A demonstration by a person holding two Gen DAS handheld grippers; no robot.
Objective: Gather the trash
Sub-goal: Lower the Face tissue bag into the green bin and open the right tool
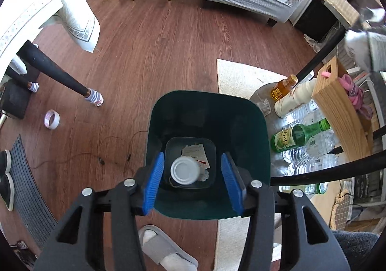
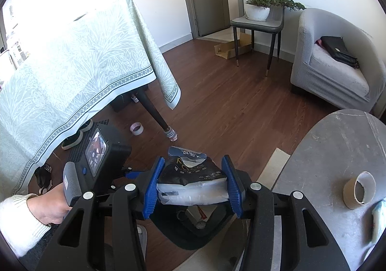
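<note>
A dark green trash bin (image 1: pixel 243 131) stands on the wood floor. A white lid (image 1: pixel 184 170) and crumpled paper (image 1: pixel 196 153) lie at its bottom. My left gripper (image 1: pixel 192 182) is open and empty, right above the bin's mouth. My right gripper (image 2: pixel 192 182) is shut on a black and clear plastic tissue pack (image 2: pixel 193 180), held above the bin (image 2: pixel 193 234), which shows below it. A cardboard tube (image 2: pixel 359 190) and a bit of wrapper (image 2: pixel 378 217) lie on the round grey table (image 2: pixel 337 150). The other hand-held gripper (image 2: pixel 96 155) is at the left in the right wrist view.
Under the round table's lower shelf lie a green glass bottle (image 1: pixel 298 137), an amber bottle (image 1: pixel 283 87), a white bottle (image 1: pixel 293 102) and several clear water bottles (image 1: pixel 311 162). A wooden box (image 1: pixel 340 106) stands there. A tape roll (image 1: pixel 51 119), a slipper (image 1: pixel 166 249) and a thin wire (image 1: pixel 101 160) lie on the floor. The clothed table (image 2: pixel 60 65) is at the left.
</note>
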